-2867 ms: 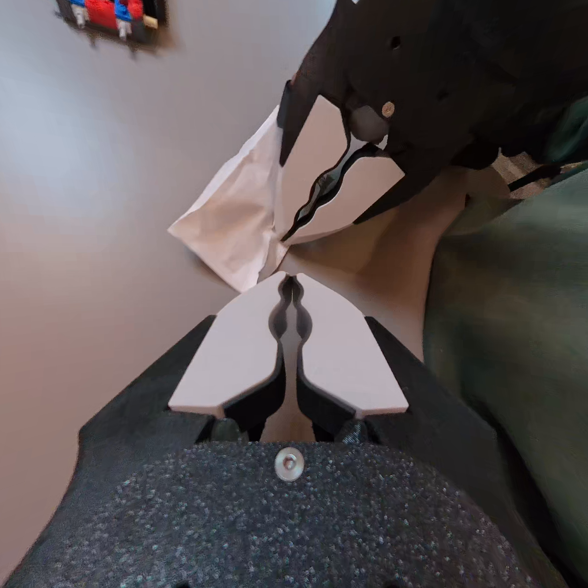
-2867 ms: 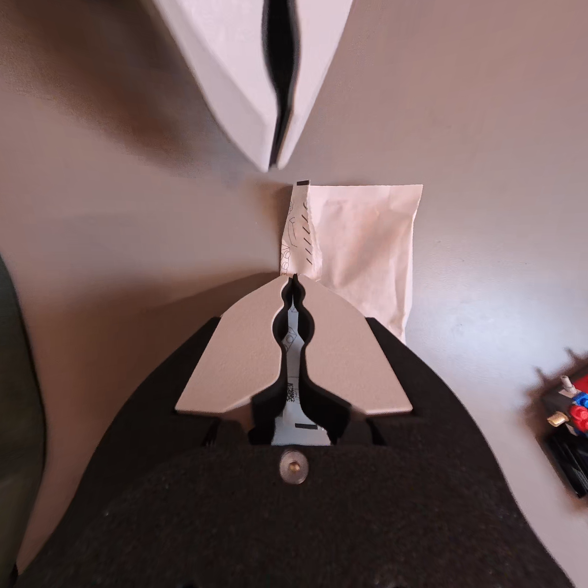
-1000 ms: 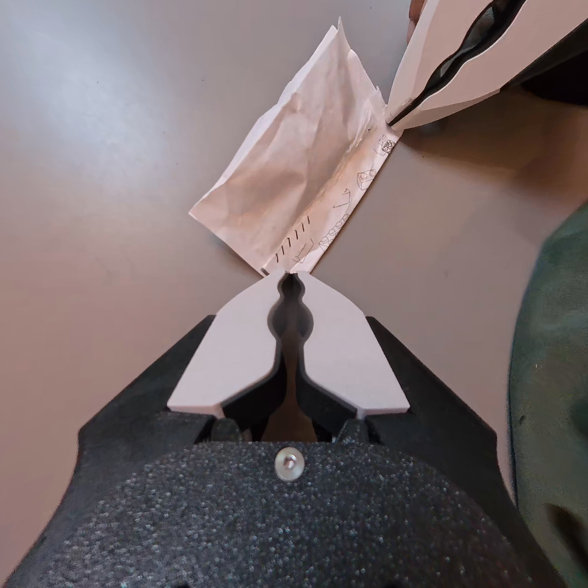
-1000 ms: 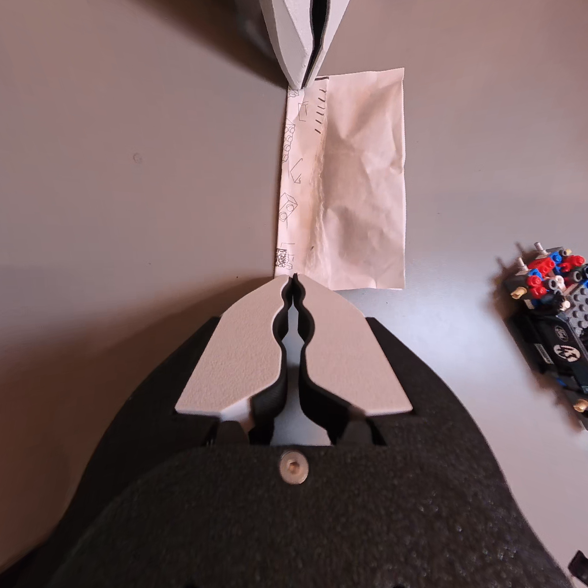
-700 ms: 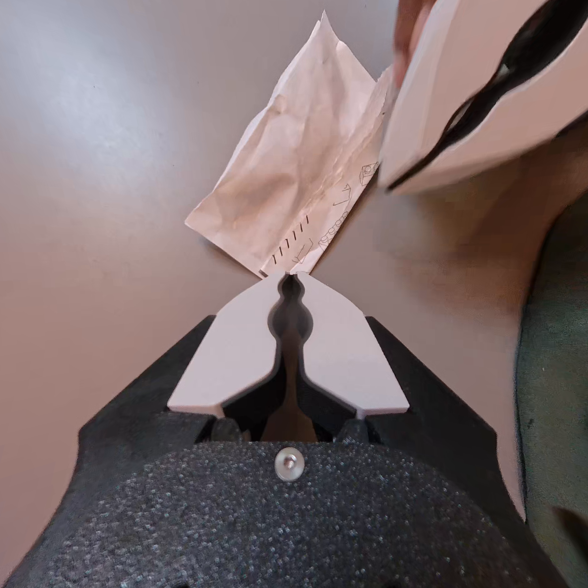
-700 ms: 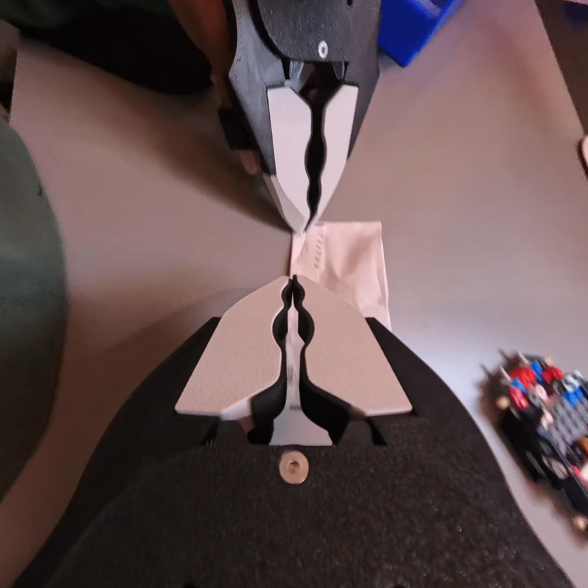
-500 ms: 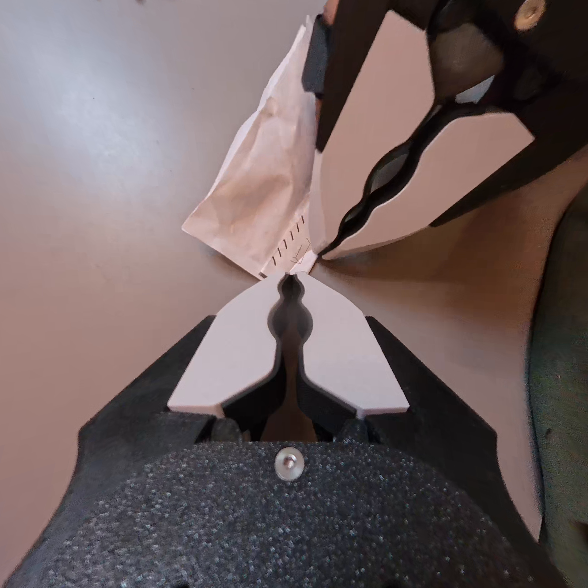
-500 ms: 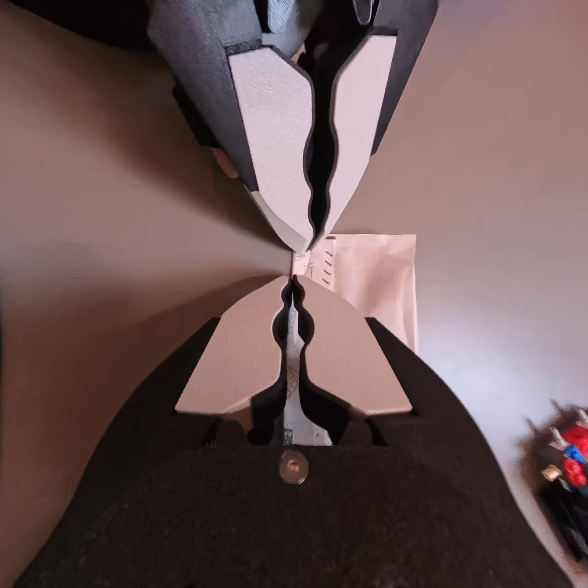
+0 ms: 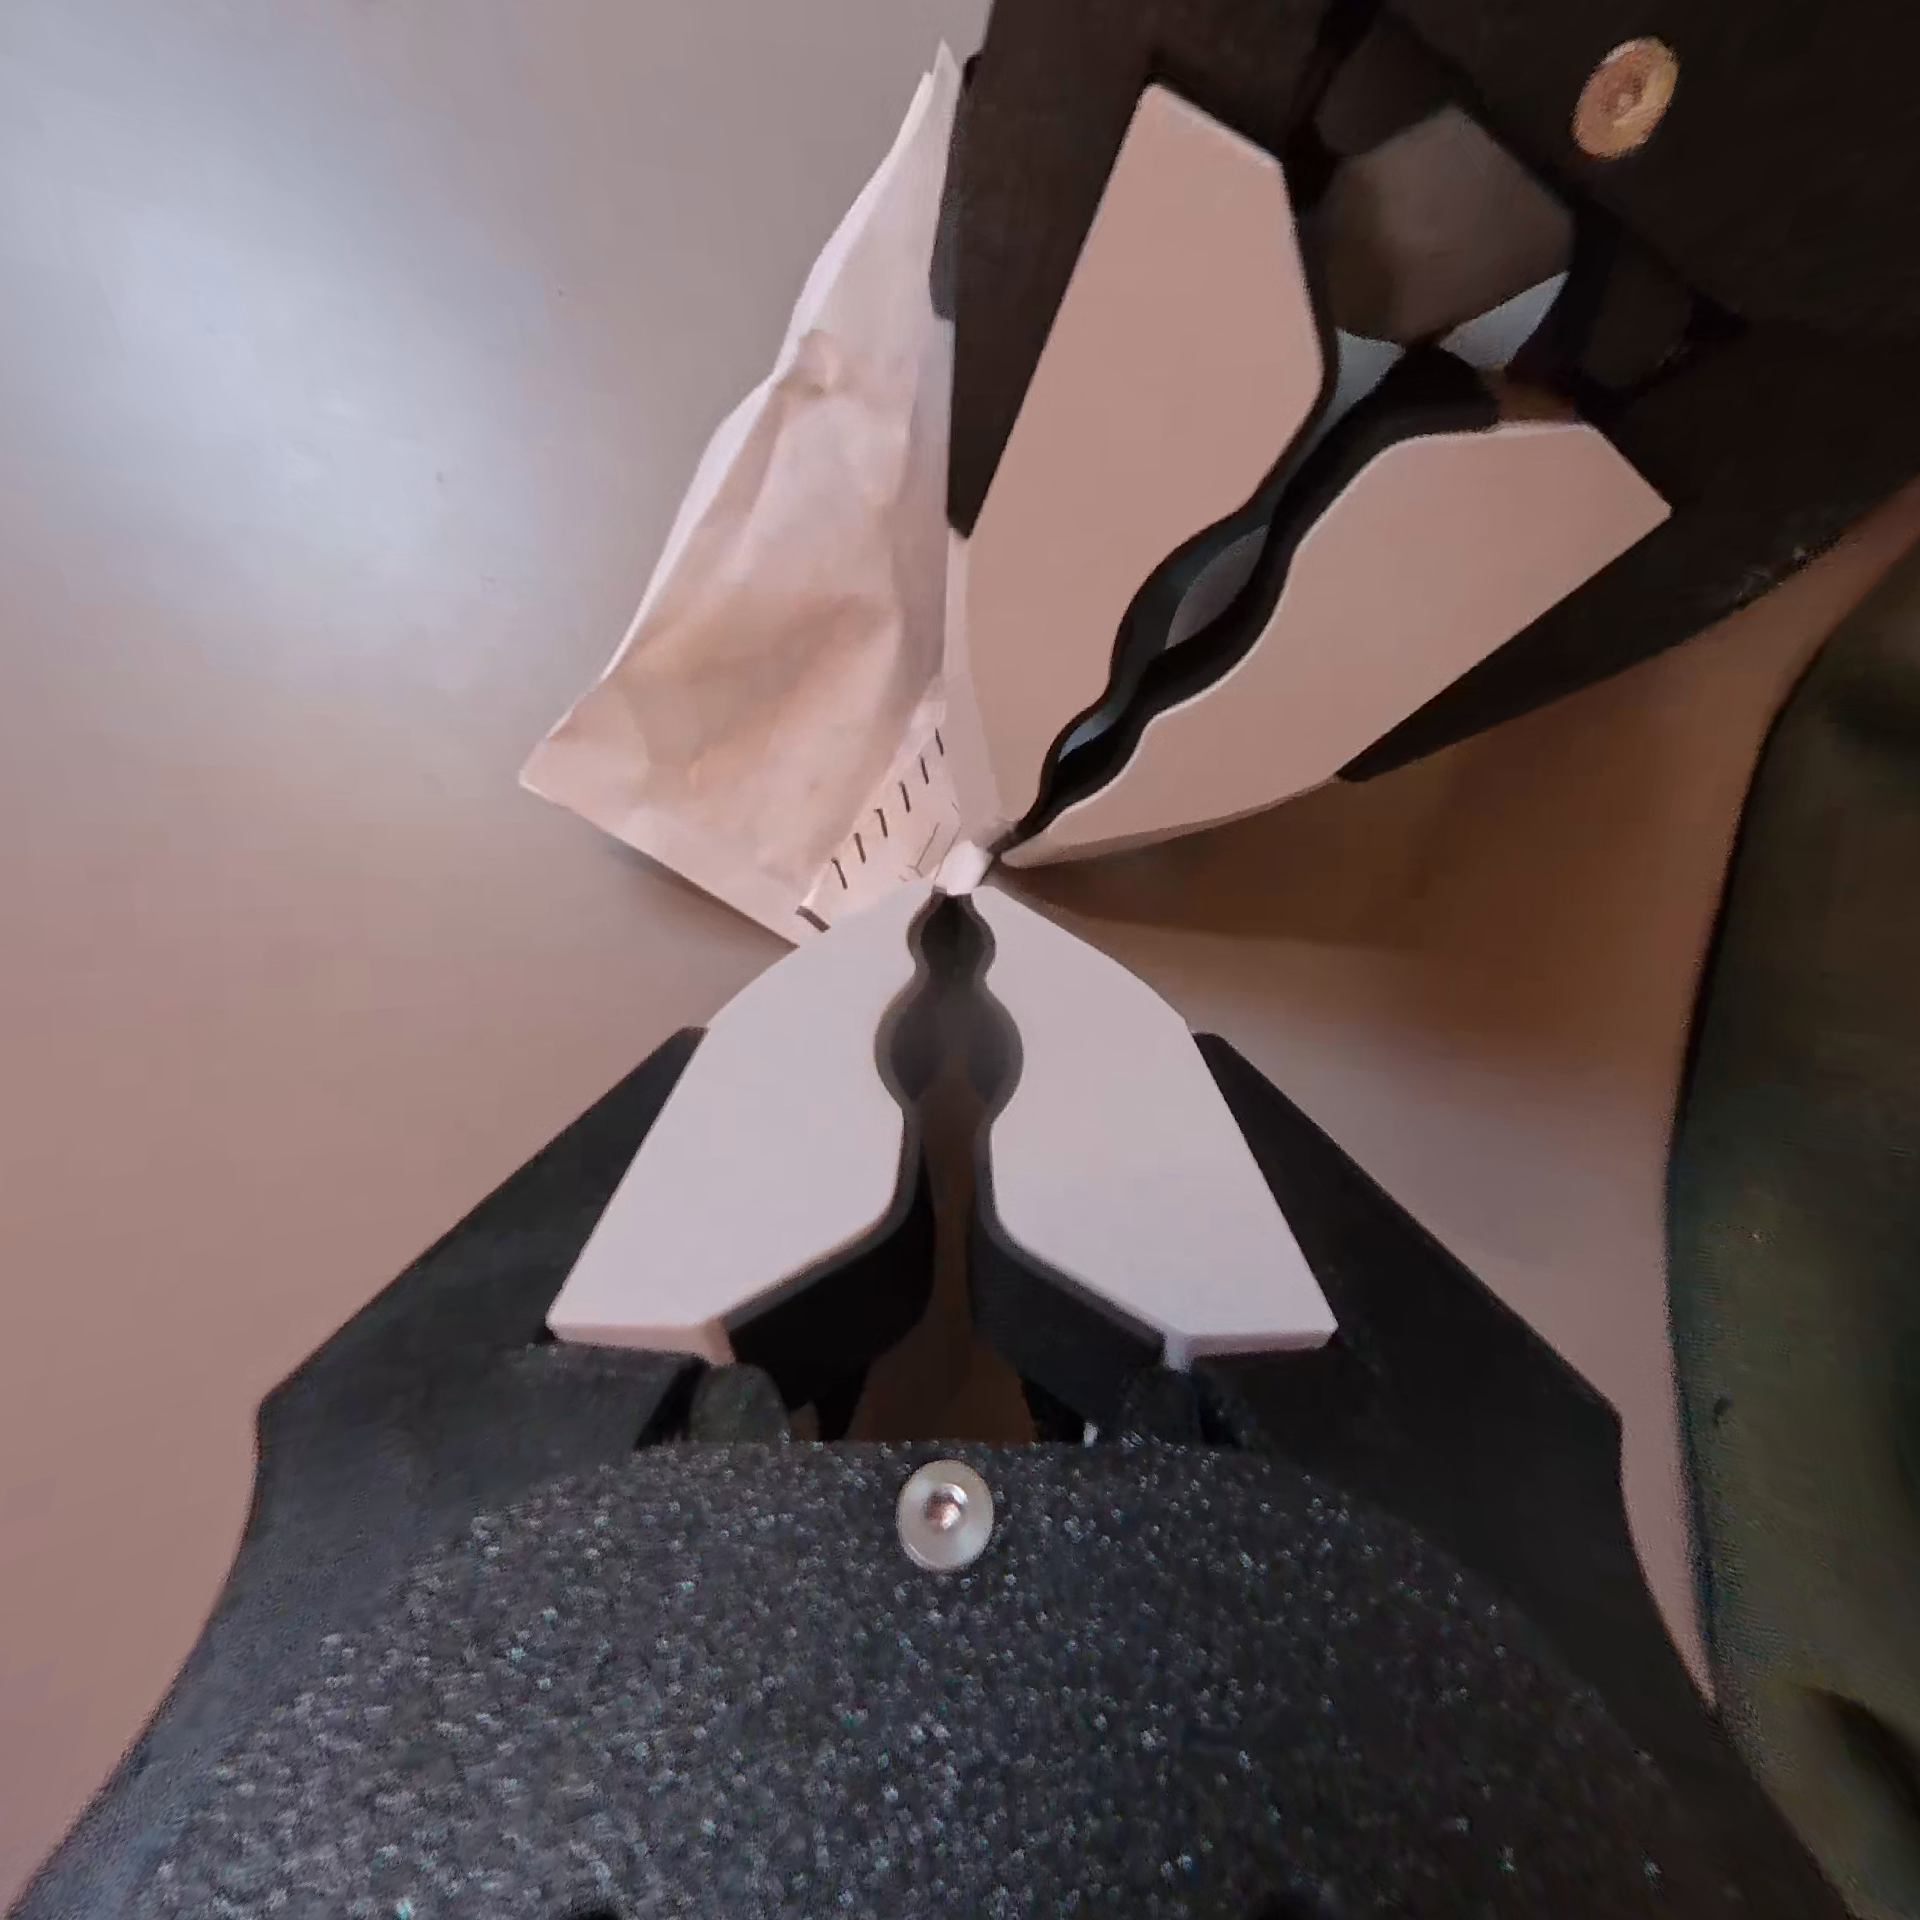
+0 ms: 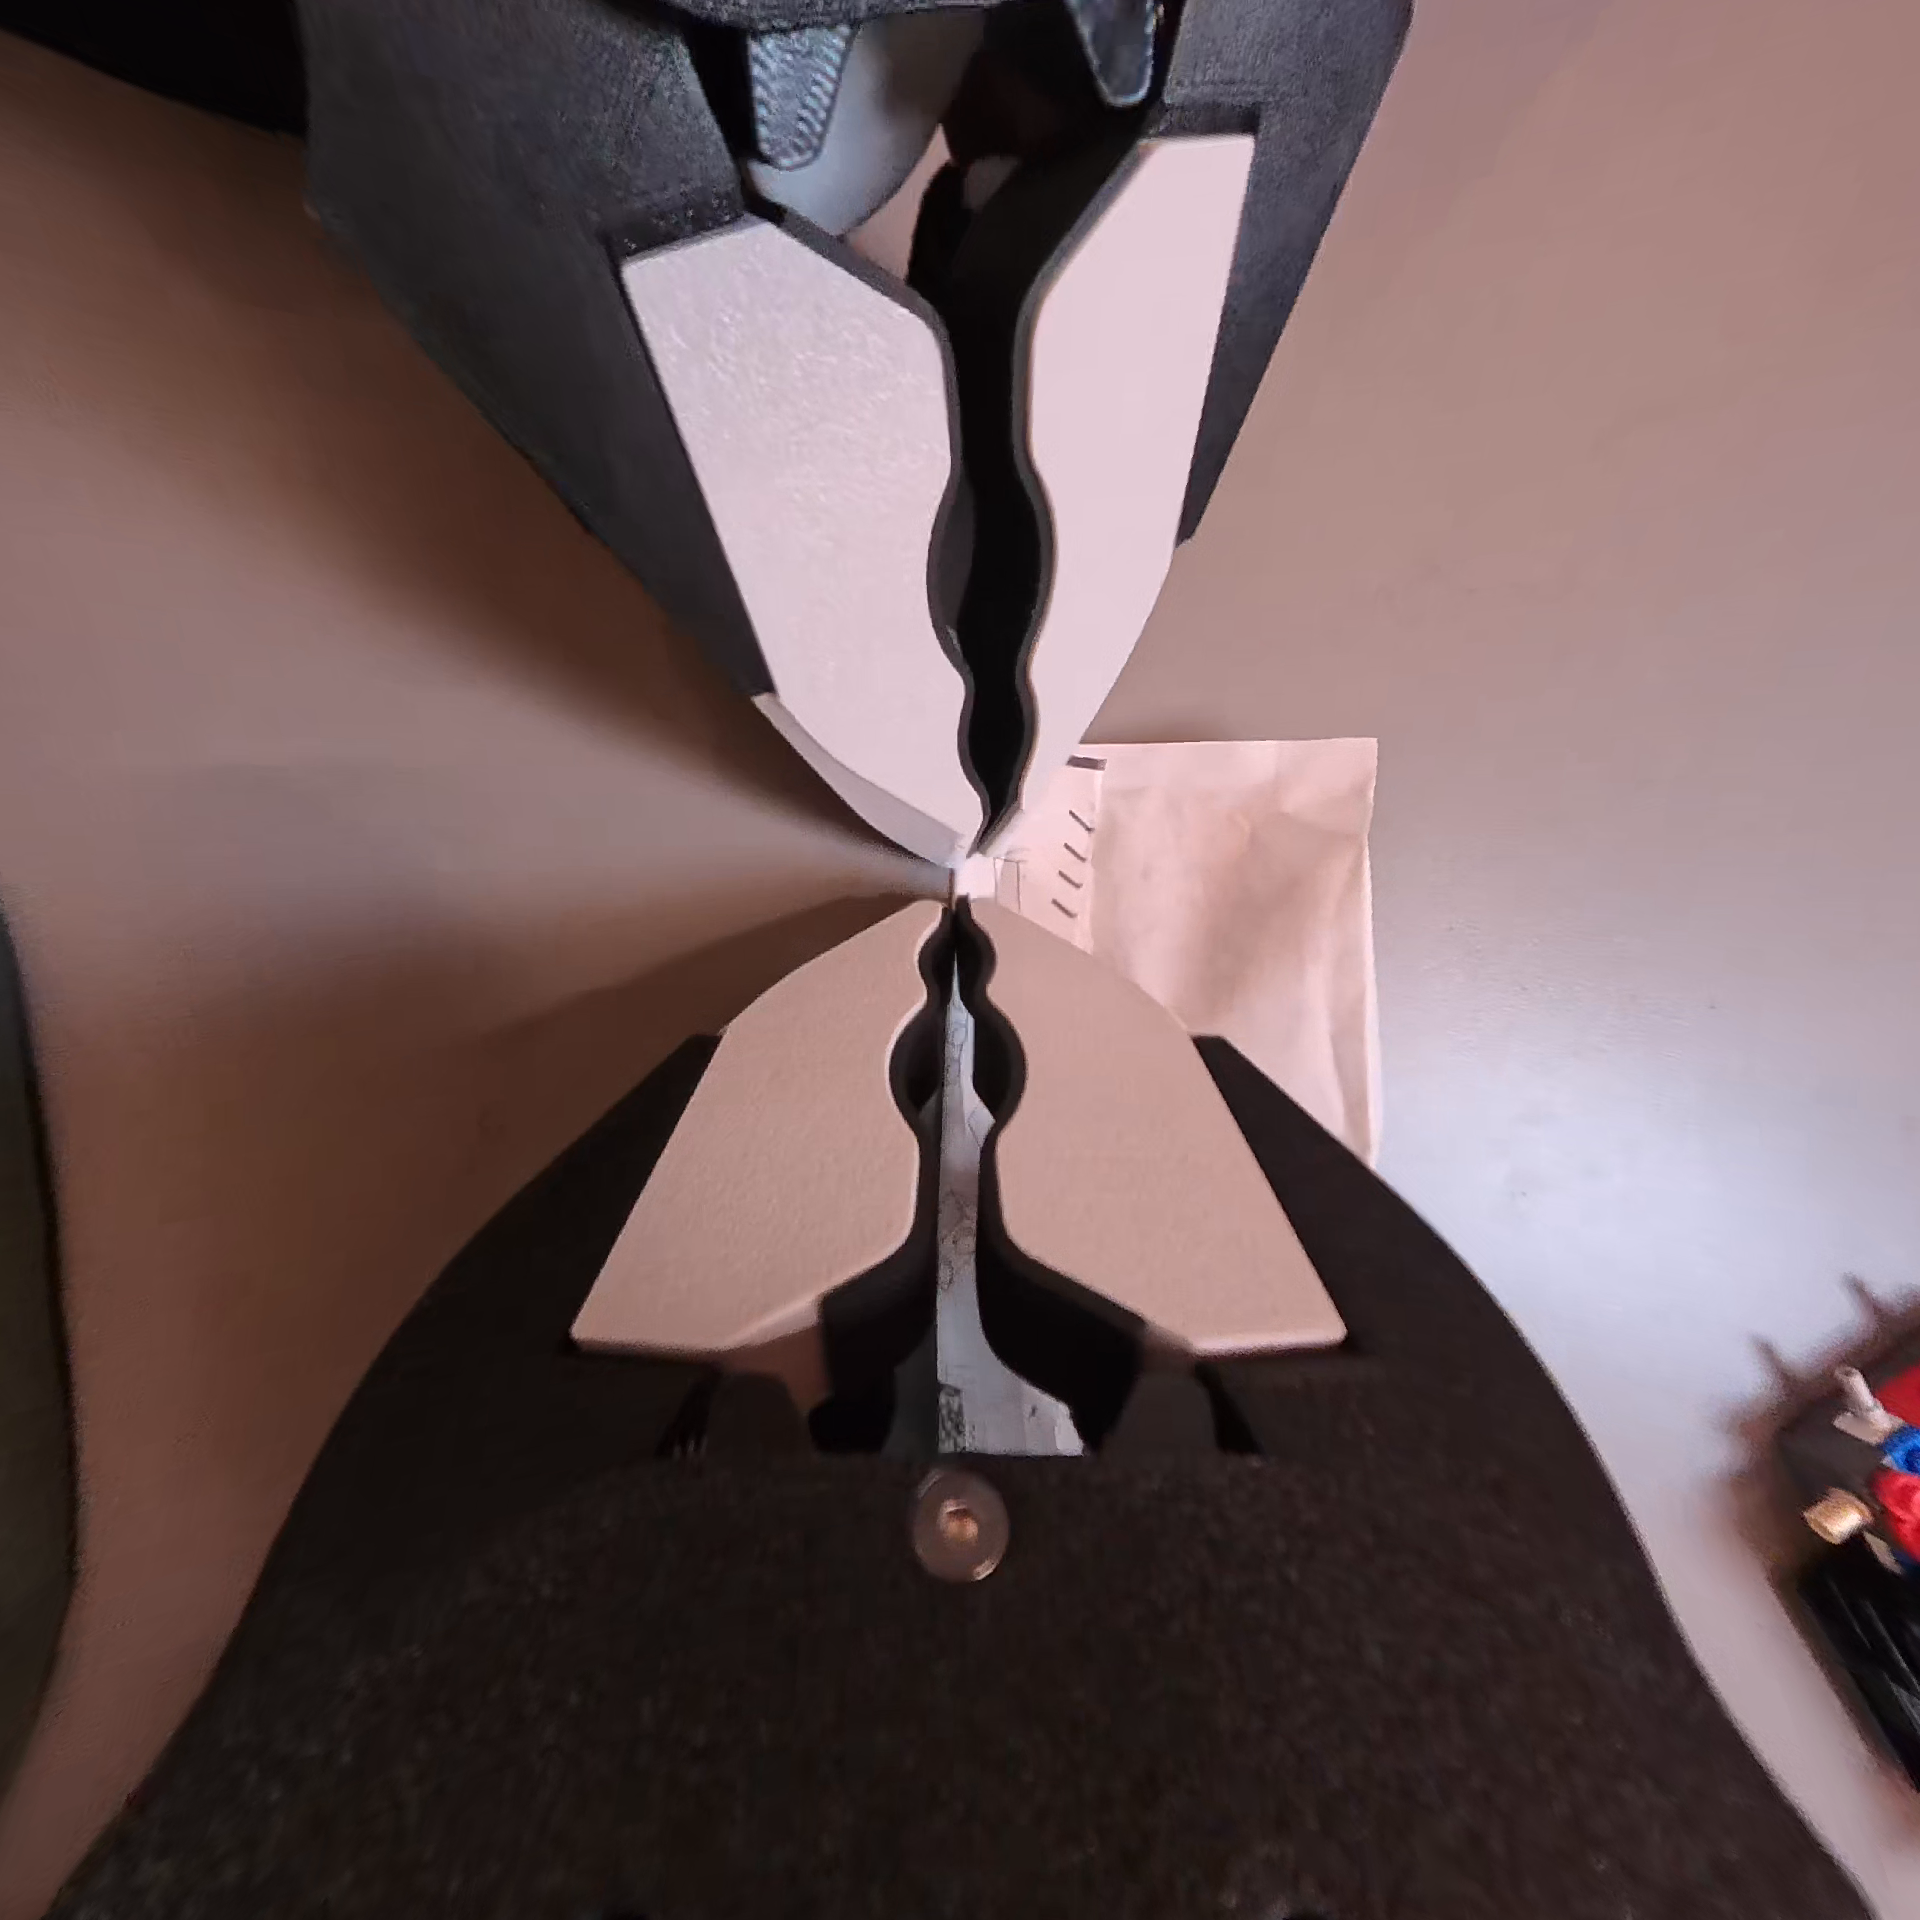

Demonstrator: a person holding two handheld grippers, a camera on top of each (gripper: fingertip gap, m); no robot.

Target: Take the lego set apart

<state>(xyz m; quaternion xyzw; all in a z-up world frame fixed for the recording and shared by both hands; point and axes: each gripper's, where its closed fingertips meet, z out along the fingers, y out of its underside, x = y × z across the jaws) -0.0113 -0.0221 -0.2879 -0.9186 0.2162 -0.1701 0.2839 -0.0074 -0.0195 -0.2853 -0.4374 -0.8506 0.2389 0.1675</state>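
Observation:
A crumpled white paper bag lies on the brown table; it also shows in the right wrist view. My left gripper is shut on the near end of the bag's printed edge strip. My right gripper is shut on the same strip, which runs back between its fingers. The two gripper tips almost touch: the right gripper comes in from the upper right in the left wrist view, and the left gripper comes down from the top in the right wrist view. The lego set, black with red and blue pieces, sits blurred at the right edge.
A dark green garment fills the right side of the left wrist view. Bare table stretches to the left of the bag. More bare table lies beyond the bag and the lego set. Both grippers' tips are close together, under 4 cm apart. The lego set is about 20 cm from both grippers' fingertips.
The right gripper has slid along the bag's printed strip from its far end up to the left gripper, so the tips now nearly meet. The left gripper has kept its hold.

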